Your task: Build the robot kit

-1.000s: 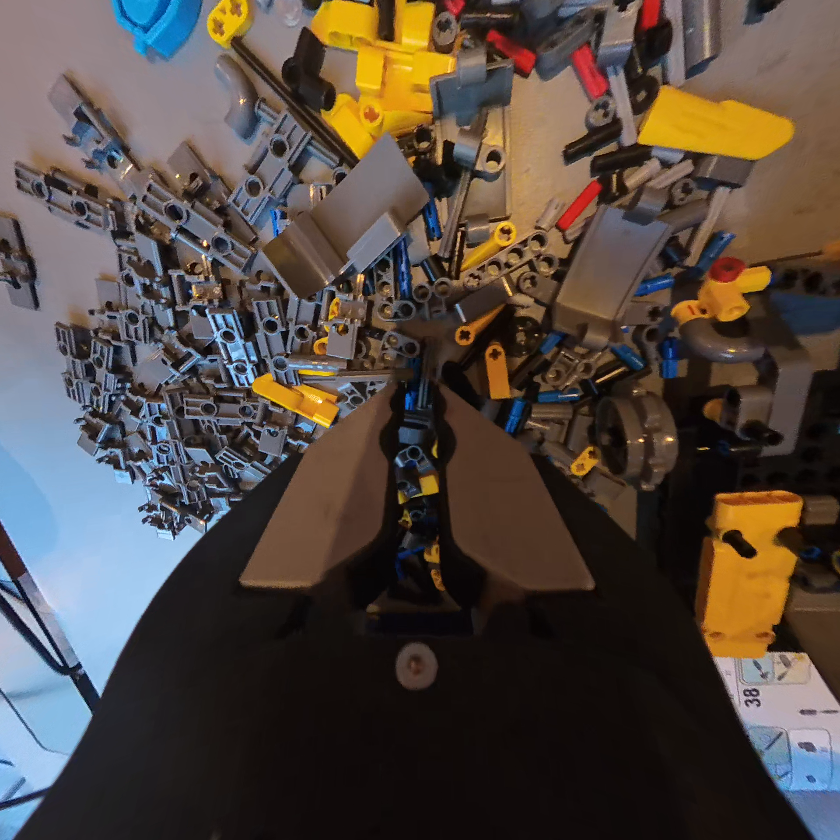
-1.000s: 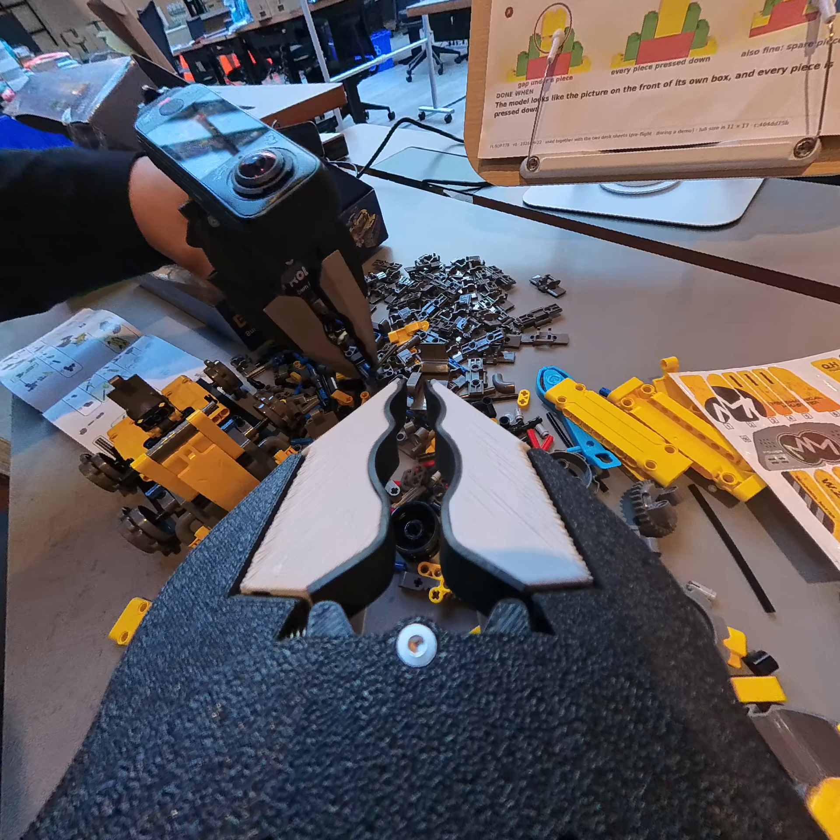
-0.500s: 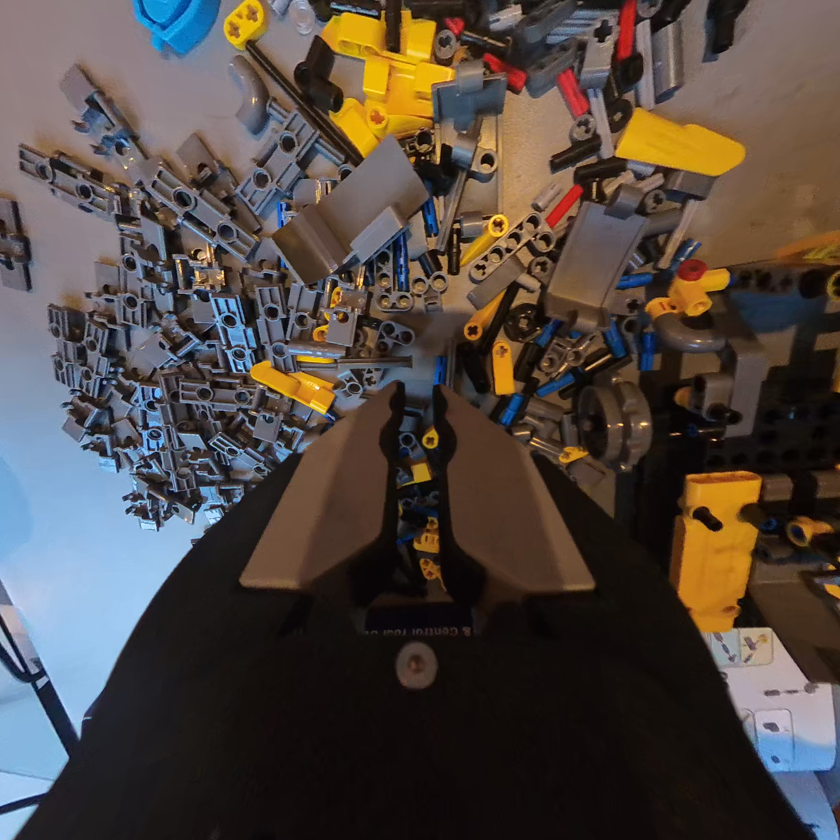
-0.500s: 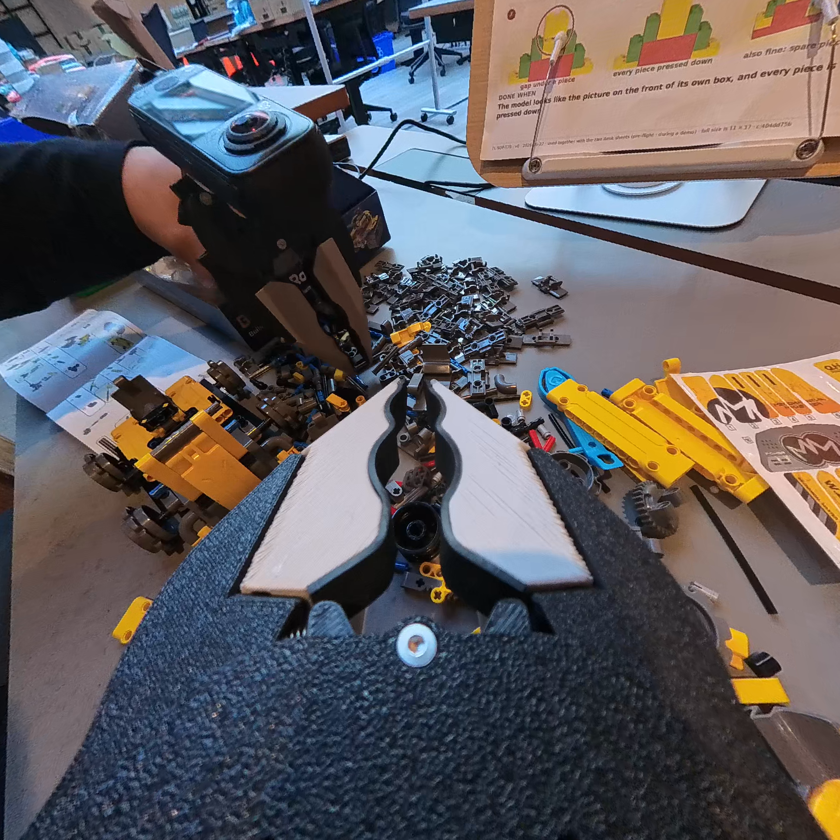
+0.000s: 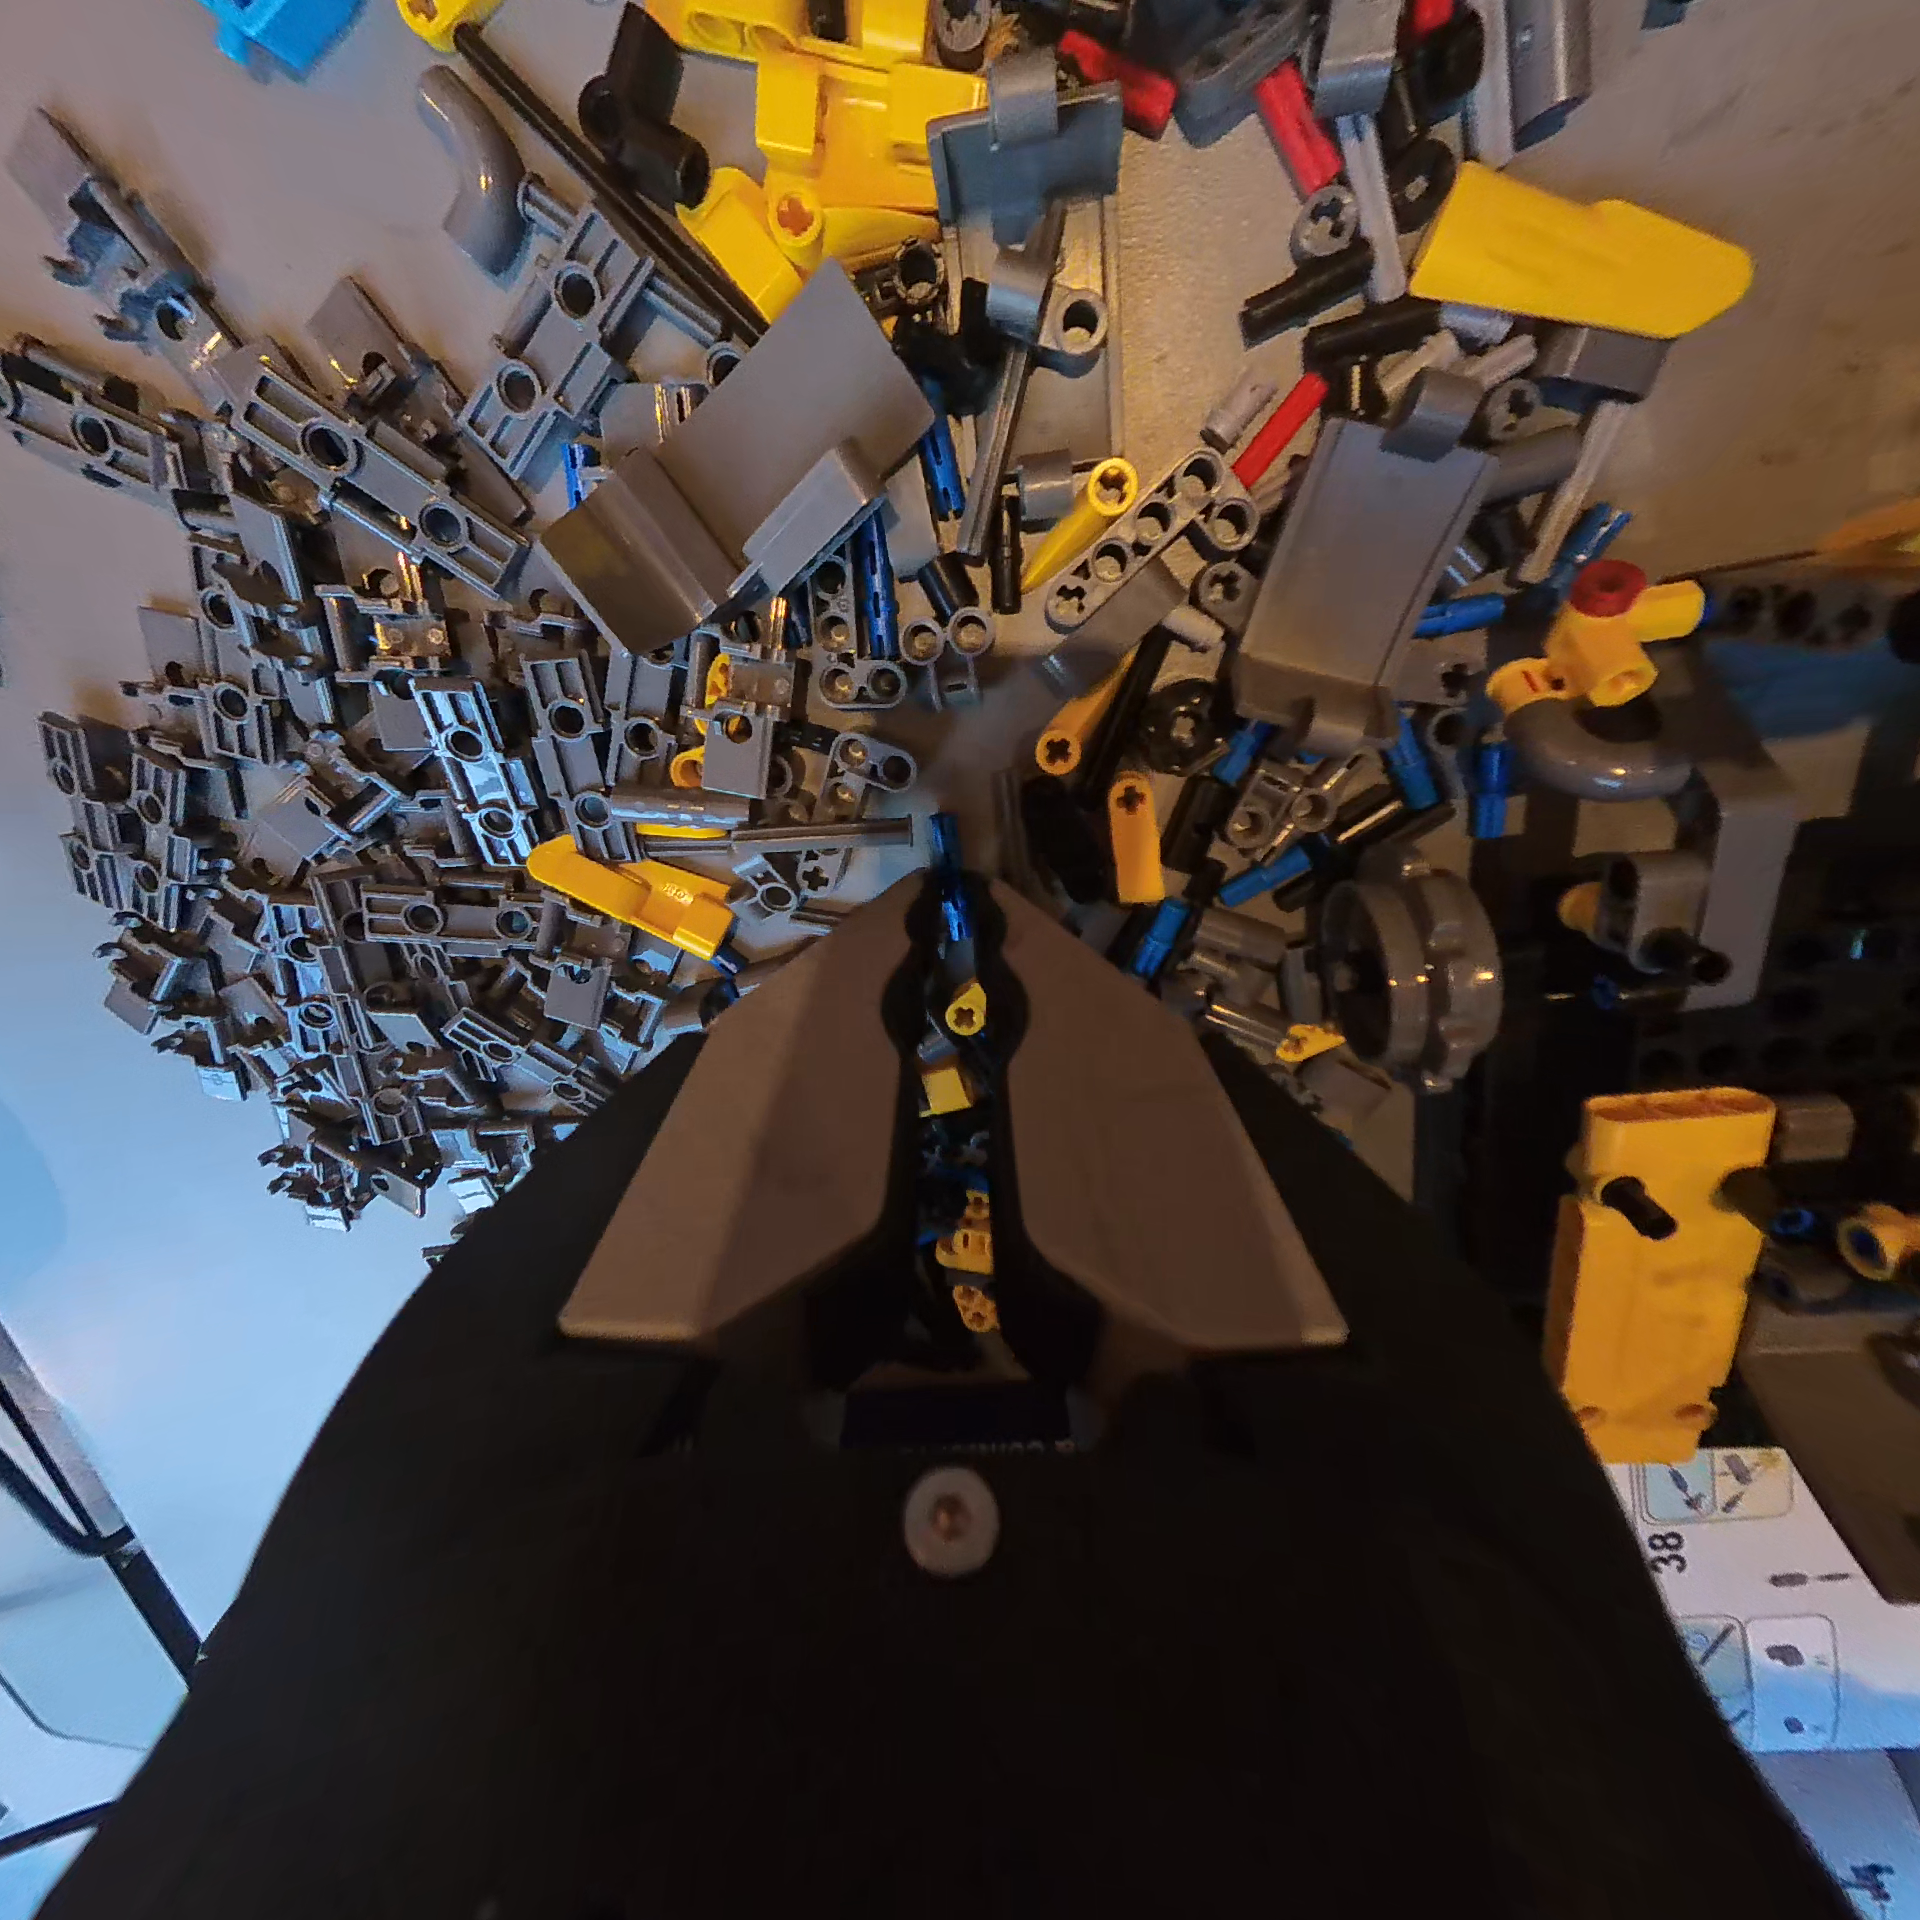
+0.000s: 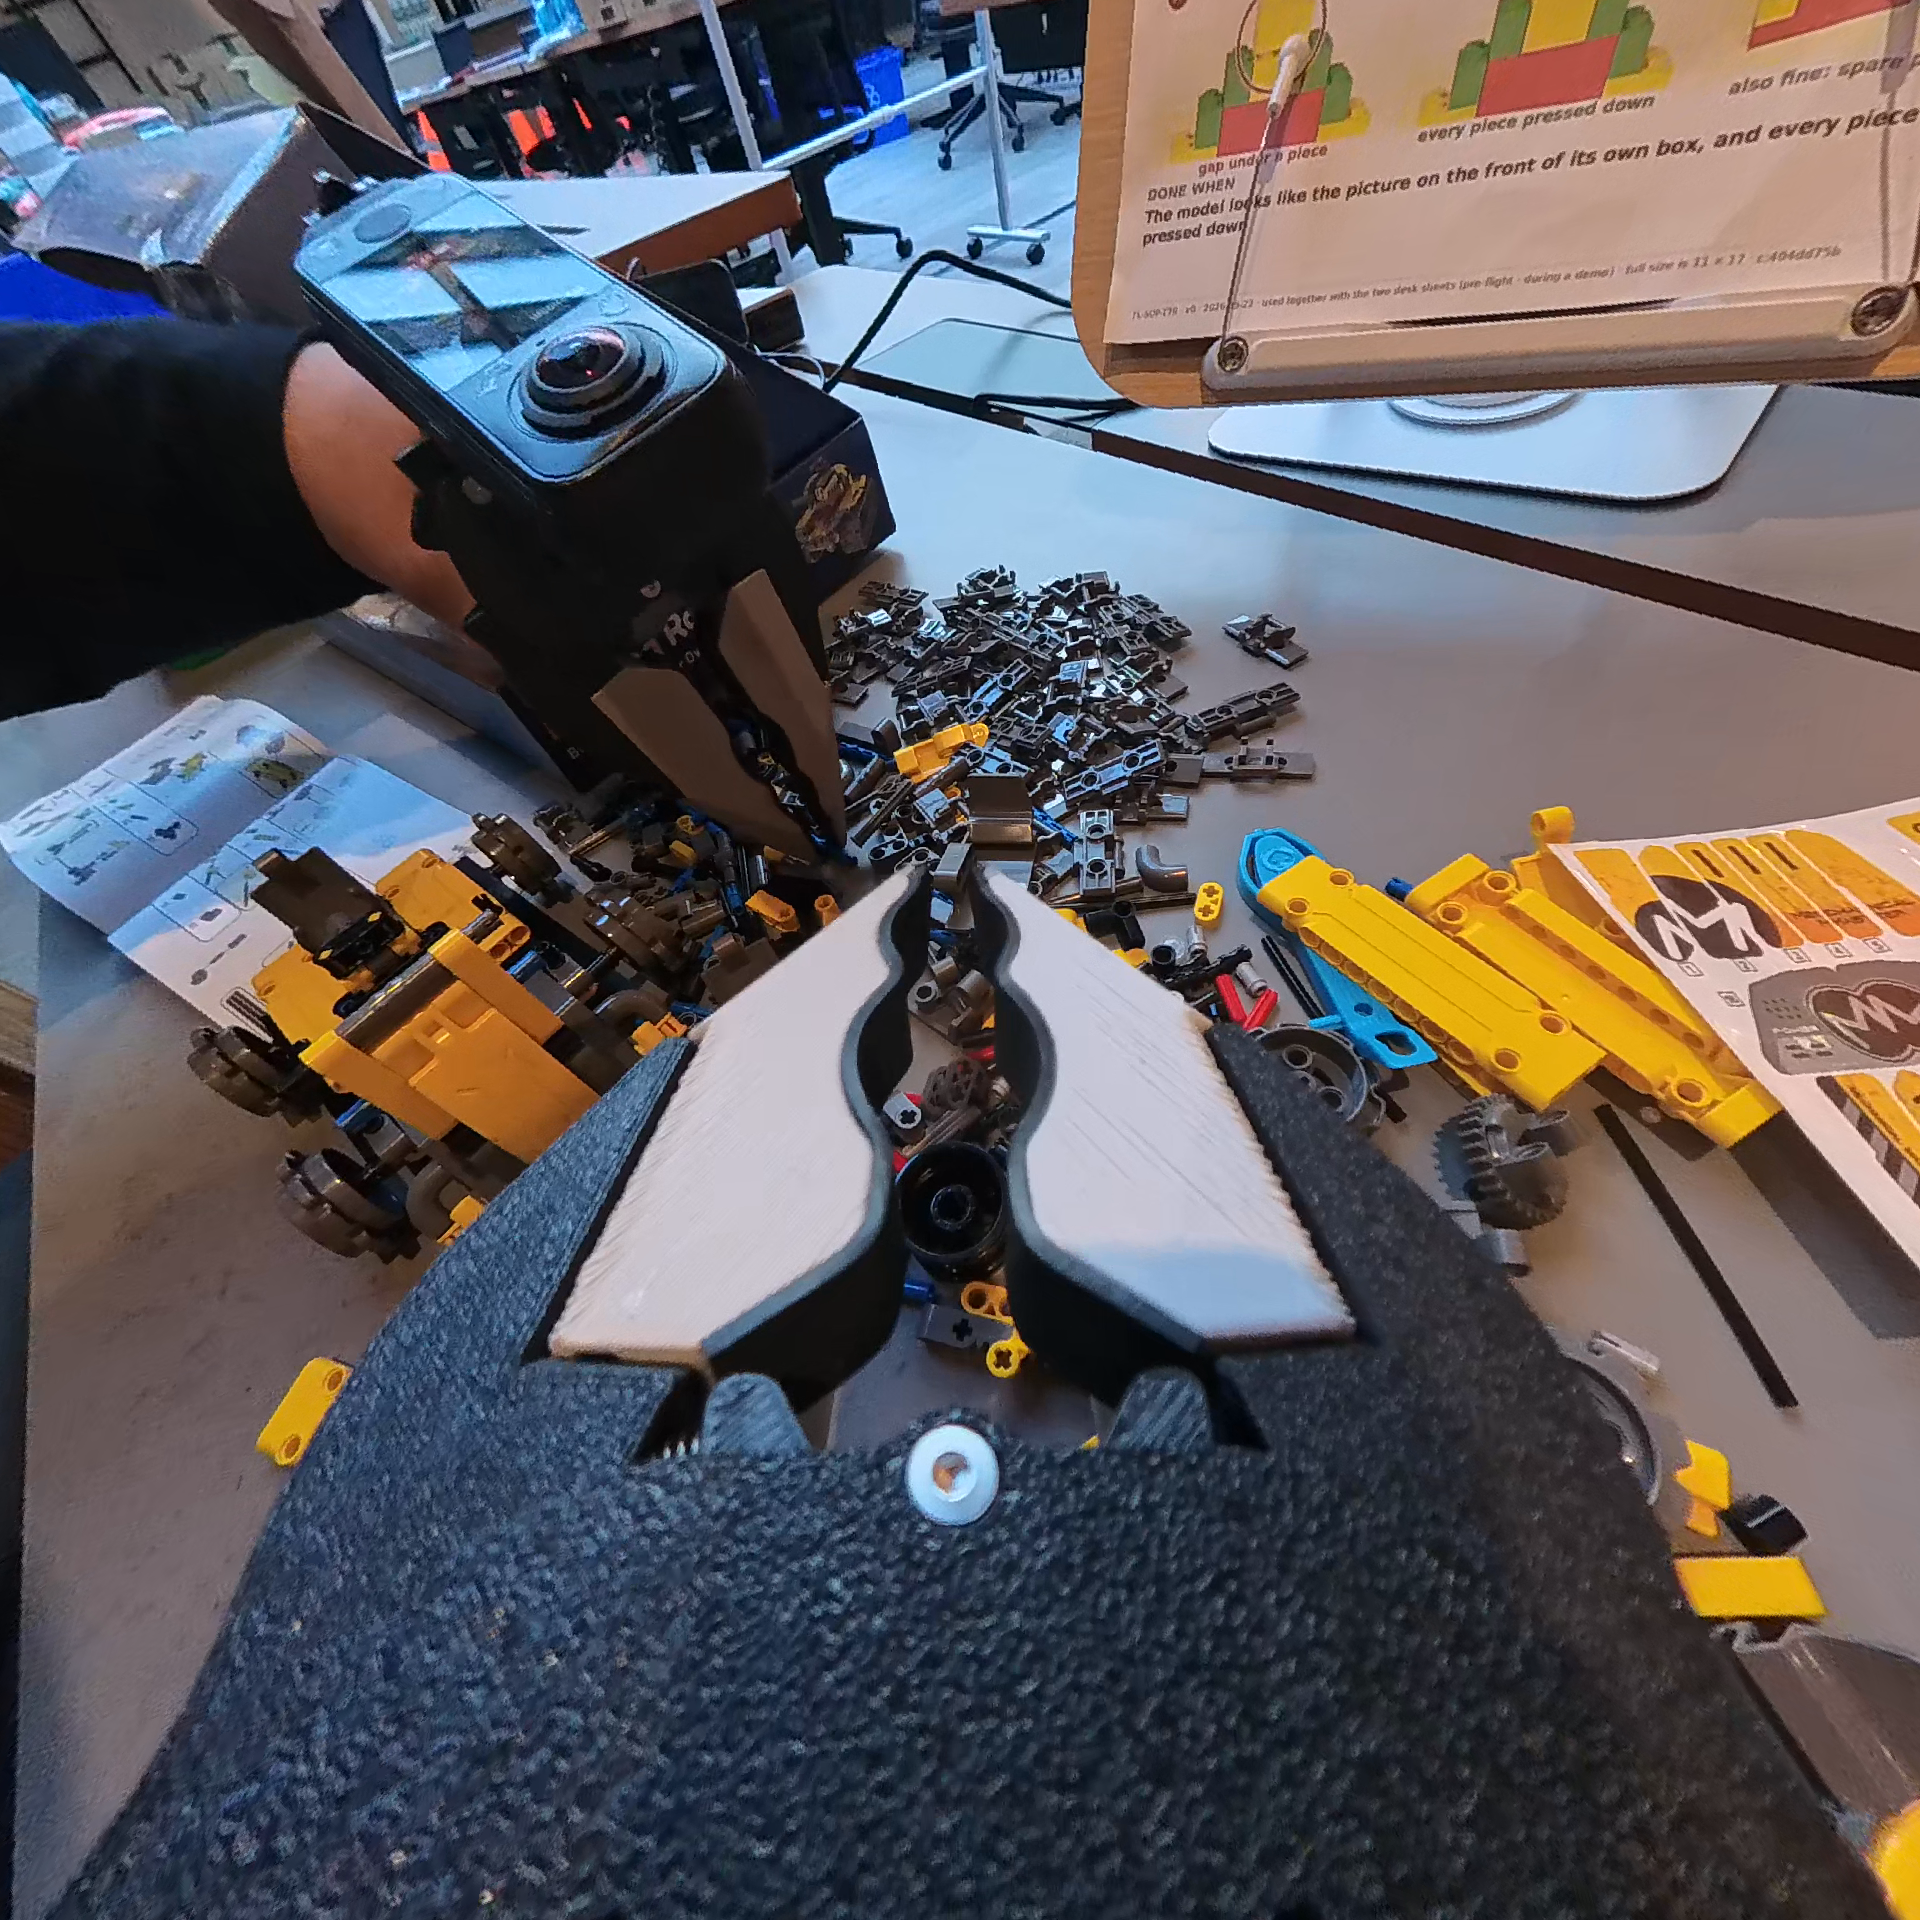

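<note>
My left gripper [image 5: 954, 891] points down into a pile of small building pieces, with its jaws nearly together around a blue pin [image 5: 948, 868] at the tips. It also shows in the right wrist view [image 6: 826, 847], held by a hand in a black sleeve, tips touching the pile. Dark grey connectors [image 5: 343, 831] lie left of it and a grey wheel hub [image 5: 1413, 977] right. My right gripper [image 6: 951, 878] hovers above the near side of the pile with its jaws almost closed and empty. A black wheel hub [image 6: 951, 1205] lies below its fingers.
A partly built yellow vehicle [image 6: 416, 1029] stands on an instruction booklet [image 6: 177, 800] at the left. Yellow beams [image 6: 1455, 977], a blue piece [image 6: 1340, 997], a gear [image 6: 1507, 1164] and a sticker sheet [image 6: 1787, 935] lie right. A dark box [image 6: 831, 488] and a sheet holder [image 6: 1507, 343] stand behind. Spacing between my two grippers at the tips: around 15 centimetres. The black wheel hub [image 6: 951, 1205] is about 9 centimetres from my right fingertips.
My left gripper rose a little half a second ago and has dropped back into the pile, its jaws slightly narrower around the blue pin. My right gripper has barely moved.
</note>
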Demonstrator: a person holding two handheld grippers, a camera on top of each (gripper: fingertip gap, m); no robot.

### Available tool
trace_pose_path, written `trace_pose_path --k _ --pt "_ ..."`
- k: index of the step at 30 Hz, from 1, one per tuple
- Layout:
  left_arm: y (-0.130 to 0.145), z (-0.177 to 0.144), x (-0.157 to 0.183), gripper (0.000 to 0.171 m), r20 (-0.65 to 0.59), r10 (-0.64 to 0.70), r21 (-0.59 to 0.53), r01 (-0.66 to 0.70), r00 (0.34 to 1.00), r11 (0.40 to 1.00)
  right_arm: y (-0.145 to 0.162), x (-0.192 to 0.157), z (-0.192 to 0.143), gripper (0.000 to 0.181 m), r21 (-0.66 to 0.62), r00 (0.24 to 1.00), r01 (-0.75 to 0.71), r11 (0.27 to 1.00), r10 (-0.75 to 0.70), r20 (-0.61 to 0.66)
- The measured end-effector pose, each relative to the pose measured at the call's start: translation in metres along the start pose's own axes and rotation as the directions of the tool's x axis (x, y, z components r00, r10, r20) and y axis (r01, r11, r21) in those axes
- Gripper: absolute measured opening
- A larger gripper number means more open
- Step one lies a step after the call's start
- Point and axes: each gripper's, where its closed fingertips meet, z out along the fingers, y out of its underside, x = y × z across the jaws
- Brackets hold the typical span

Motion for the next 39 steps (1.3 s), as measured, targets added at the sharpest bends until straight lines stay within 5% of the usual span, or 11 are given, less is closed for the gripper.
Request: trace_pose_path --k 6,15,22,39 --pt "-0.003 -0.016 -0.007 0.003 0.115 -0.008 0.072 -0.001 0.993 0.997 0.001 -0.005 0.001 0.008 -0.006 0.999 -0.005 1.000 0.005 0.035" --pt "-0.059 -0.081 0.021 0.003 0.383 0.068 0.320 -0.202 0.921 0.926 0.004 -0.057 0.008 0.009 -0.011 0.958 0.029 1.000 -0.025 0.285" --pt "-0.086 -0.097 0.054 0.003 0.448 0.154 0.336 -0.325 0.881 0.884 0.005 -0.078 0.007 0.008 0.003 0.927 0.075 0.997 -0.071 0.367" --pt "-0.090 -0.090 0.056 0.003 0.470 0.156 0.325 -0.334 0.869 0.885 0.012 -0.072 0.012 0.005 -0.036 0.941 0.073 0.997 -0.057 0.334"
